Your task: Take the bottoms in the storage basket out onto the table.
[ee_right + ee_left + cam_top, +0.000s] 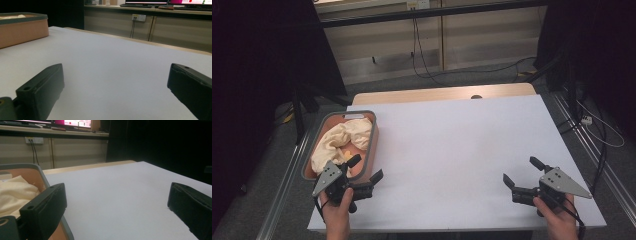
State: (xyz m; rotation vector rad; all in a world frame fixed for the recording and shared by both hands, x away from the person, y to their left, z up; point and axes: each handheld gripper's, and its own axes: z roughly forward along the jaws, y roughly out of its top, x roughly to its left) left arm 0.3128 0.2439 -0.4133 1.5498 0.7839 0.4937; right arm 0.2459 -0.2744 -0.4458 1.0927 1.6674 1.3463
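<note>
Nearest, the left tongs (365, 169) gaped empty beside the grey-rimmed, salmon plastic tub (372, 145) holding crumpled cream cloth (337, 142). The right tongs (521, 172) gaped empty over the white counter (452, 150). Reaching in for the cloth looked next.

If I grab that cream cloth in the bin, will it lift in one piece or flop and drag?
Probably floppy: the cloth lies crumpled in soft folds, so it should drape and trail from a pinch. It looks light, so the bin may stay put, though a fold could catch its rim. The left gripper, open beside the bin, would likely need a thick fold.
</note>
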